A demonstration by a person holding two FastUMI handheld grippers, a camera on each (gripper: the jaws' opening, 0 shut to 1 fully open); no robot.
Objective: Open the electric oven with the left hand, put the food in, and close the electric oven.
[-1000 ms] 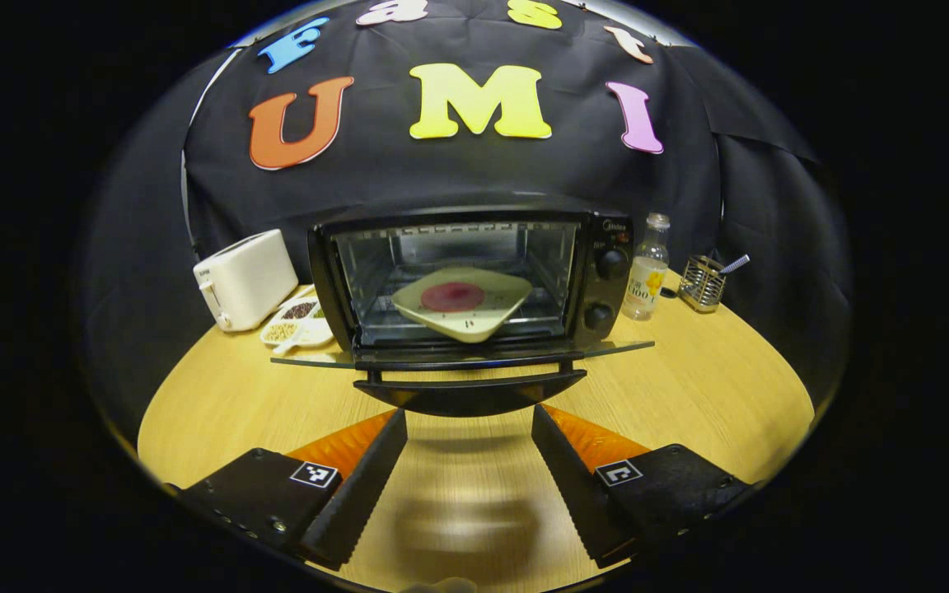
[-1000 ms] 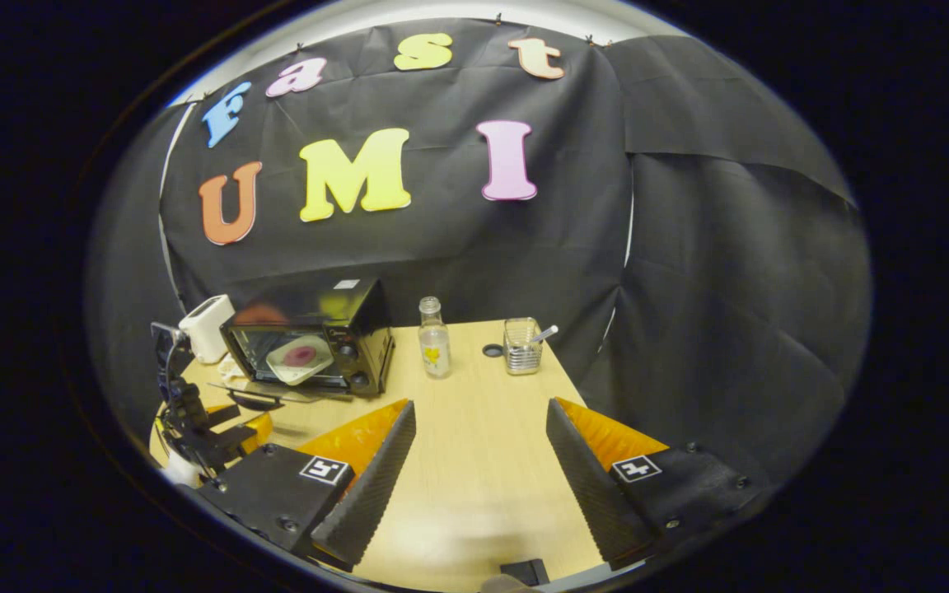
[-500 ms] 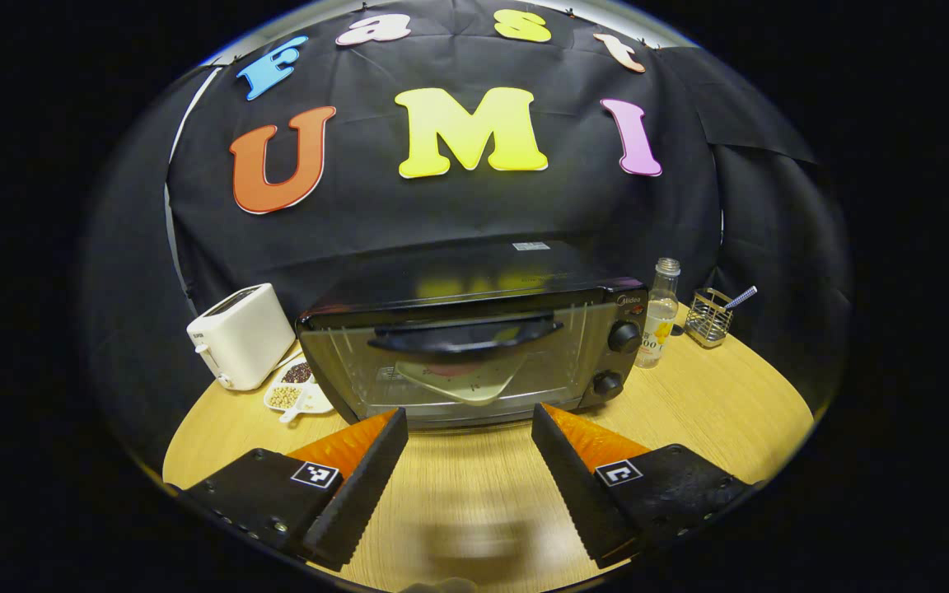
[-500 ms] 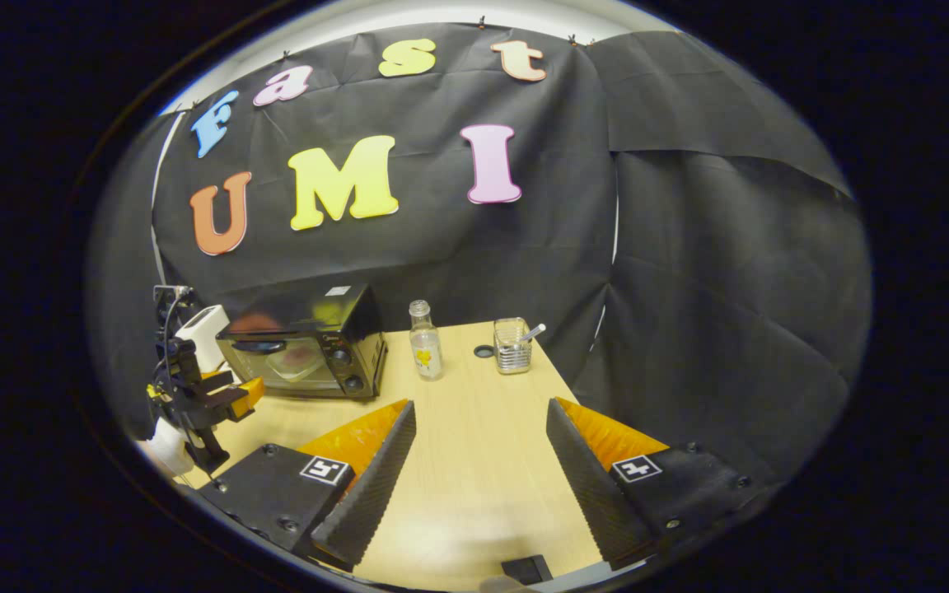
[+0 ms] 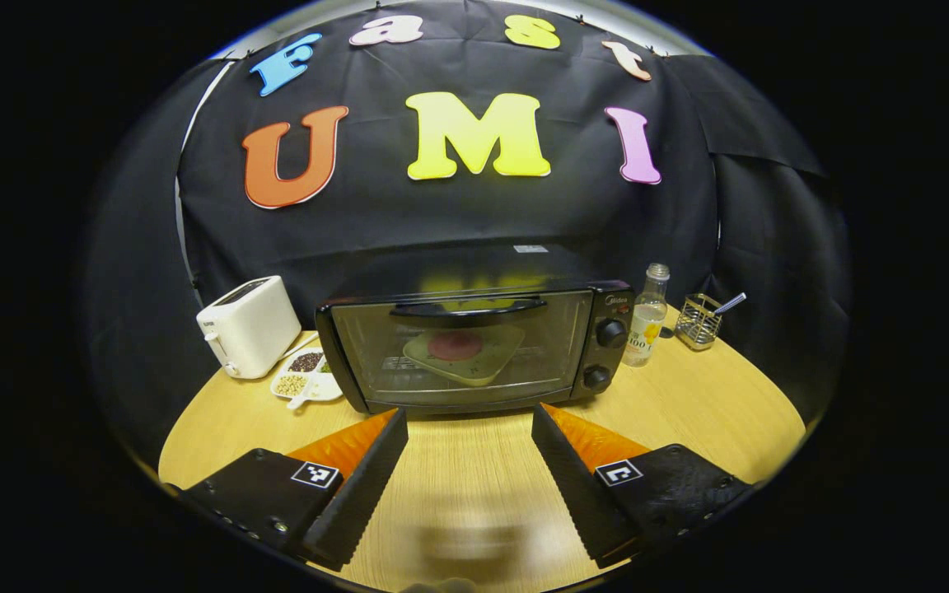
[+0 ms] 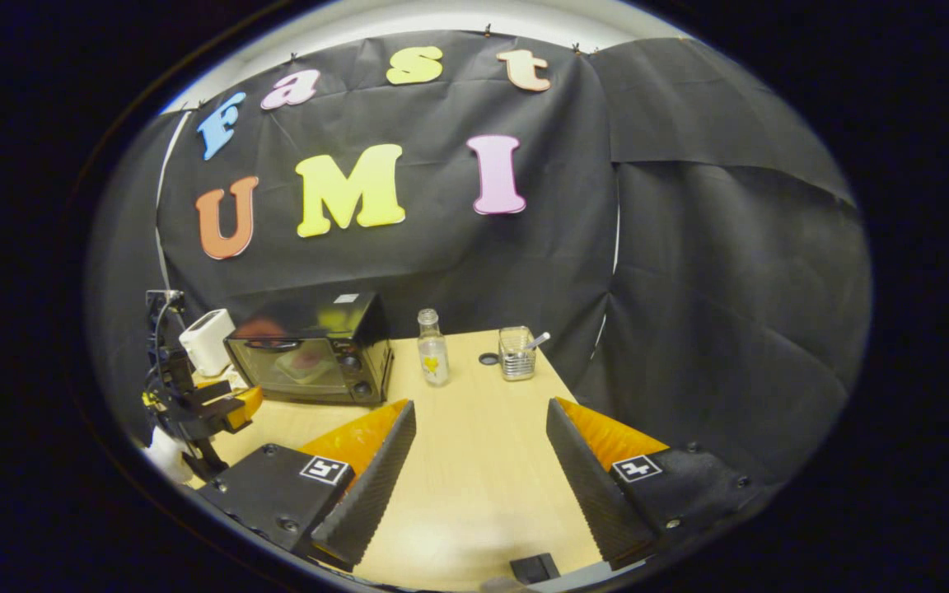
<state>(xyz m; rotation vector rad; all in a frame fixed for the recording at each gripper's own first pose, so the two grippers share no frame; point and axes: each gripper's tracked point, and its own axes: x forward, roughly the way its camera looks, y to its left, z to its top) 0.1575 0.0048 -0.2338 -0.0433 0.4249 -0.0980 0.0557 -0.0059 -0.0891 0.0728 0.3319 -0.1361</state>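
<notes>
A black electric oven [image 5: 474, 346] stands on a wooden tabletop [image 5: 689, 403] with its glass door closed, and a plate of food [image 5: 462, 352] is visible inside. The left hand-held gripper [image 5: 469, 461] hovers just in front of the door, spread wide and holding nothing. The right hand-held gripper [image 6: 479, 461], also wide and holding nothing, sits well apart to the oven's right.

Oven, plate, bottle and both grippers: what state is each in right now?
Oven: door shut, handle free.
Plate: inside the oven, tilted, red food on it.
Bottle: upright right of the oven, uncapped.
Left gripper: jaws open, empty, short of the oven.
Right gripper: jaws open, empty.
</notes>
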